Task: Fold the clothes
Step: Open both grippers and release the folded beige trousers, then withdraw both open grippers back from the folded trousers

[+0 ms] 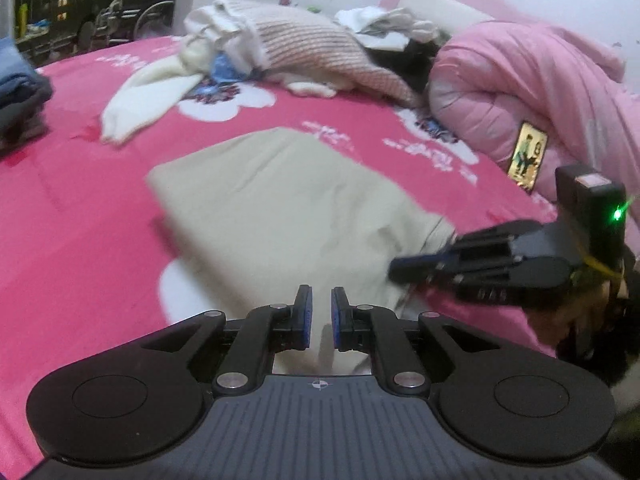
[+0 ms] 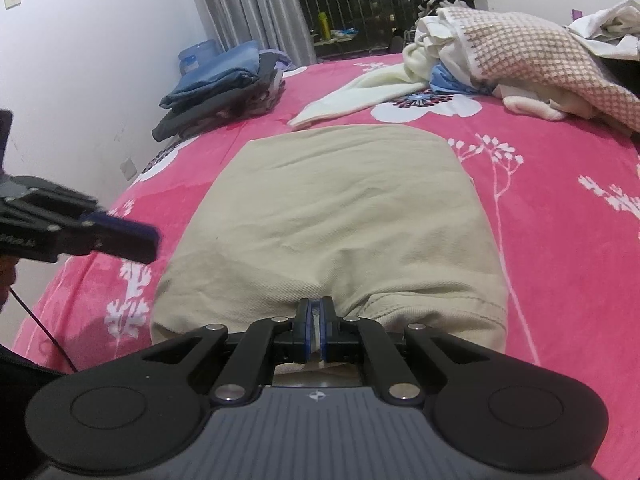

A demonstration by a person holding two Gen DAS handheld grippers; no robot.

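A beige garment point(image 1: 280, 208) lies folded flat on the pink bedspread point(image 1: 80, 220); it also shows in the right wrist view point(image 2: 340, 208). My left gripper point(image 1: 321, 304) is open with a narrow gap, hovering over the garment's near edge, holding nothing. My right gripper point(image 2: 316, 312) is shut on the garment's near hem, cloth showing between the pads. In the left wrist view the right gripper point(image 1: 404, 268) reaches in from the right at the garment's edge. In the right wrist view the left gripper point(image 2: 148, 244) is at the left, beside the garment.
A pile of unfolded clothes point(image 1: 256, 36) with a cream sleeve lies at the far side, also seen from the right wrist point(image 2: 520, 52). A stack of folded jeans point(image 2: 224, 88) sits at the far left. A pink quilt point(image 1: 540, 92) lies right.
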